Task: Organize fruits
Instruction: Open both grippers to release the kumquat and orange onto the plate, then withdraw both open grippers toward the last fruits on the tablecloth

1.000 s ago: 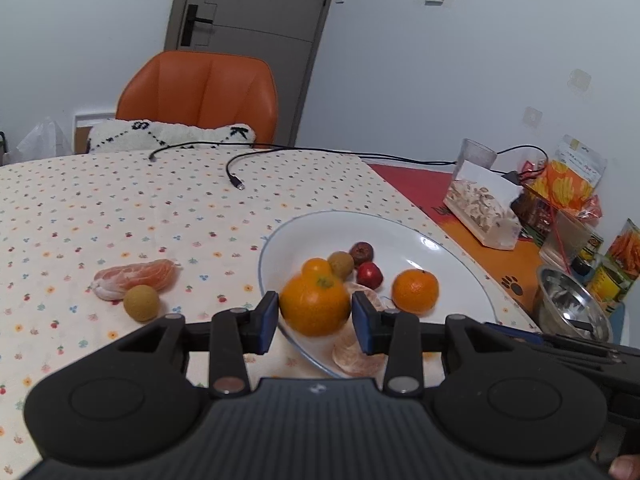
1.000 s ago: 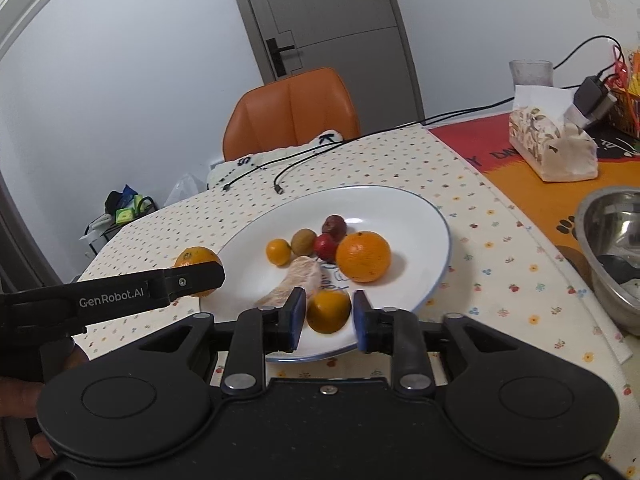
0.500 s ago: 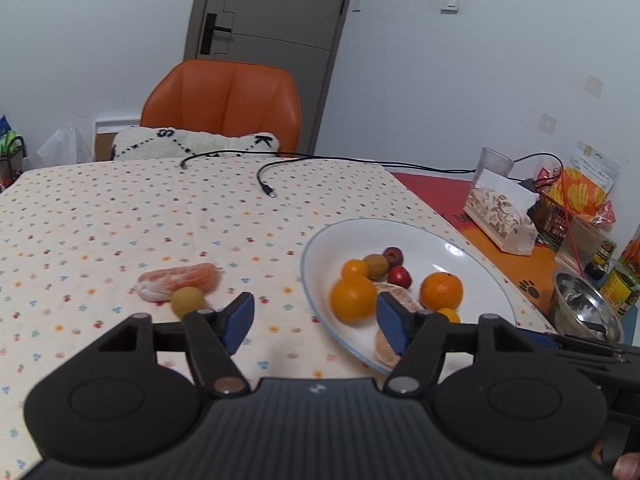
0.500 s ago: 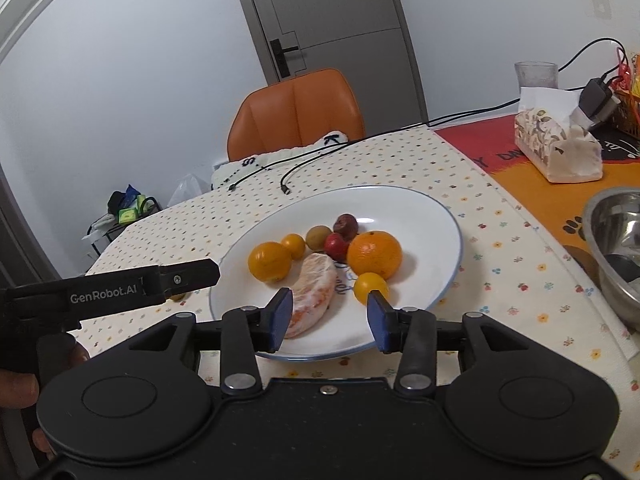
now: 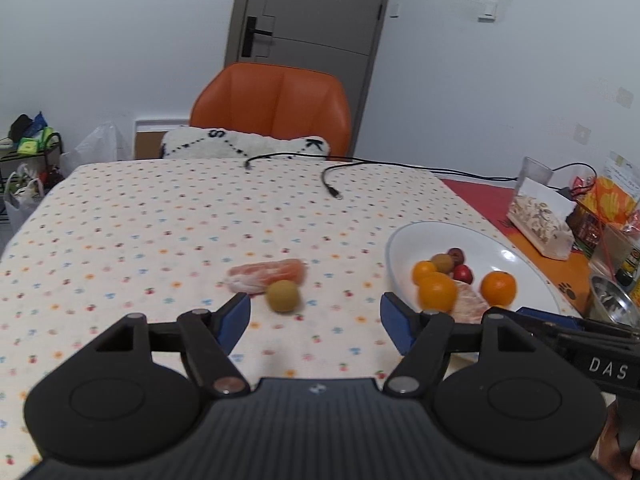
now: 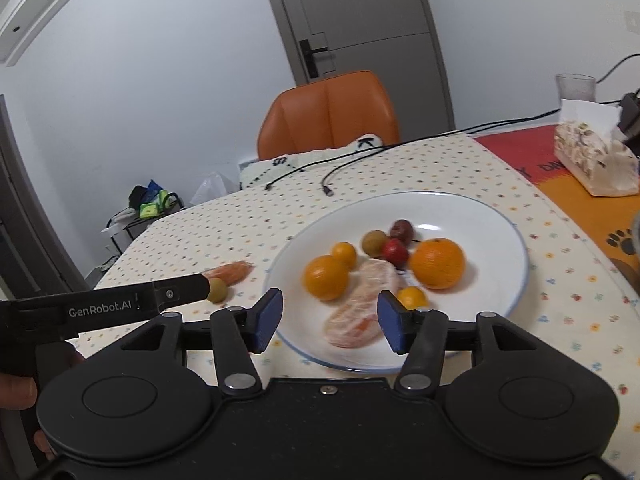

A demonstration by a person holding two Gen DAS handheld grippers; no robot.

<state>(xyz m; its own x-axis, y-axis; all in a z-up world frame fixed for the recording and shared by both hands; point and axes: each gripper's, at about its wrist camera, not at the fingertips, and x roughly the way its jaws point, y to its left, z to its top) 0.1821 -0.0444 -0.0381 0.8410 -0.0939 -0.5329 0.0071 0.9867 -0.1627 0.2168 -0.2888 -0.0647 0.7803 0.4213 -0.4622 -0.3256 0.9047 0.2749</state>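
Note:
A white plate (image 6: 500, 232) (image 5: 492, 240) holds several fruits: two oranges (image 6: 438, 263) (image 6: 326, 277), two small kumquats, a peeled citrus piece (image 6: 362, 308), a green-brown fruit and two dark red ones. On the tablecloth left of the plate lie a peeled citrus piece (image 5: 266, 274) and a small green-brown fruit (image 5: 283, 295). My left gripper (image 5: 315, 322) is open and empty, close in front of that small fruit. My right gripper (image 6: 328, 322) is open and empty over the plate's near rim.
An orange chair (image 5: 272, 108) with a white cushion stands at the table's far side. Black cables (image 5: 332, 190) lie on the far tablecloth. At the right are a tissue pack (image 5: 540, 216), a glass, snack bags and a steel bowl (image 5: 610, 300).
Both grippers opened and let go of their fruit on the plate: left an orange, right a kumquat. Both drew back; the left swung left toward the fruit on the cloth.

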